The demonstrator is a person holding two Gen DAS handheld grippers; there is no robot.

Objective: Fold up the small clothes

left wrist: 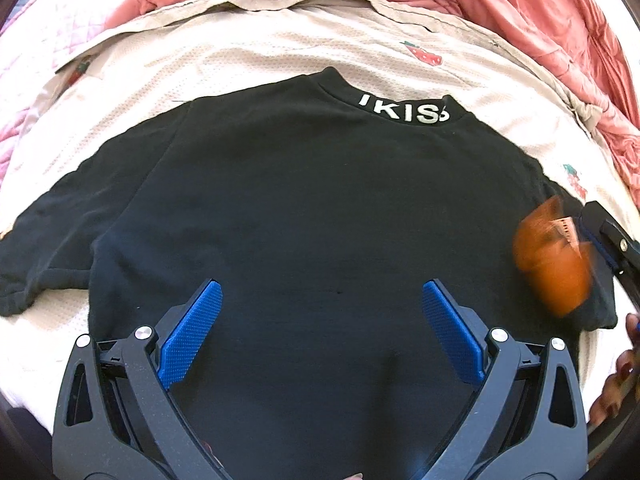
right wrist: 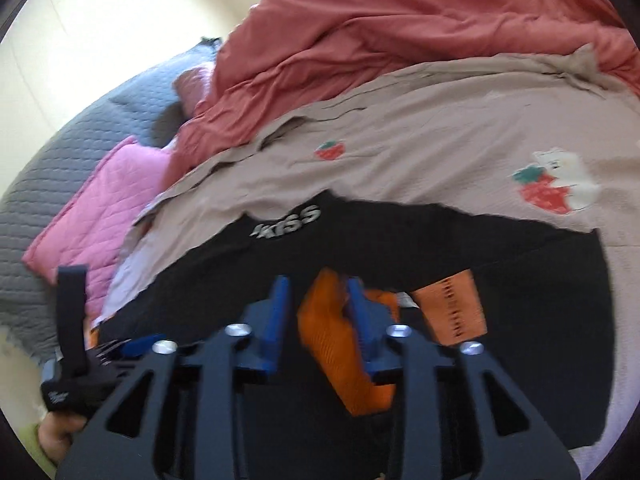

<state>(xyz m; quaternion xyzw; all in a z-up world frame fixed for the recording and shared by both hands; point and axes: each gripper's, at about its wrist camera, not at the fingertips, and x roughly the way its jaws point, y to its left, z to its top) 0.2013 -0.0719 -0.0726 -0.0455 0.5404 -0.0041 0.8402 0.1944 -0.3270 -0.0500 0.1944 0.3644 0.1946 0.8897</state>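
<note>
A black T-shirt [left wrist: 300, 200] lies flat, front down, on a beige strawberry-print blanket [left wrist: 240, 52], with white lettering on its collar [left wrist: 404, 110]. My left gripper [left wrist: 320, 285] hangs open over the shirt's lower middle, nothing between its fingers. In the right wrist view my right gripper [right wrist: 318, 282] is over the shirt [right wrist: 520, 260] near a sleeve. An orange cloth [right wrist: 340, 344] sits between its fingers, against the right pad, with a gap to the left pad. The same cloth [left wrist: 552, 264] shows blurred at the shirt's right side. An orange patch [right wrist: 452, 308] lies on the sleeve.
A rumpled red duvet [right wrist: 400, 20] is heaped beyond the blanket [right wrist: 400, 140]. A pink quilted pillow [right wrist: 100, 208] and a grey quilt [right wrist: 60, 152] lie to the left. A hand [left wrist: 616, 384] shows at the right edge of the left wrist view.
</note>
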